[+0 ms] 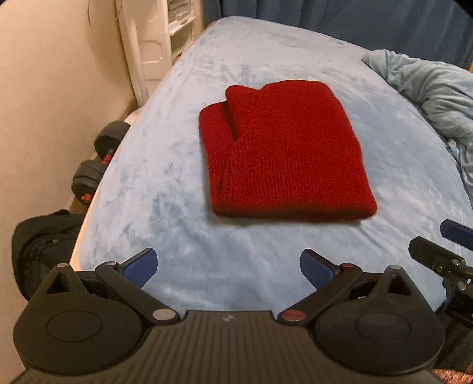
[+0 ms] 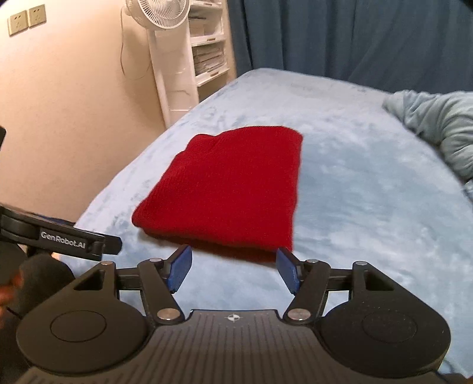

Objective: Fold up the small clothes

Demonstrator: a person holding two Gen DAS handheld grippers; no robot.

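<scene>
Lying folded on the pale blue blanket (image 1: 183, 183) was the red knit garment (image 1: 283, 153), a thick, roughly rectangular packet with a rounded fold along its near edge and a chunky ribbed weave showing across the top. On its left side, in the left wrist view, a narrower flap lay tucked over the main body, leaving a dark slanted crease and a small notch at the far edge where two layers met. From the right wrist view the same packet (image 2: 227, 189) looked flatter and more diamond-shaped, its near edge a little blurred, and its far right corner crisp. It sat near the middle of the bed, well apart from the rumpled light blue bedding (image 1: 428, 88) heaped at the right. Neither tong had hold of it. The left gripper (image 1: 229, 267) stood spread wide, blue pads far apart over bare blanket, short of the garment's near edge. The right gripper (image 2: 233, 270) was also released, its pads set narrower, with the garment's near edge showing just beyond the fingertips and nothing pinched between them; no contact could be made out. Beside the bed, black dumbbells (image 1: 100, 159) rested on the floor by the wall, a white fan (image 2: 159, 14) stood at the far corner, and dark blue curtains (image 2: 354, 38) hung behind.
</scene>
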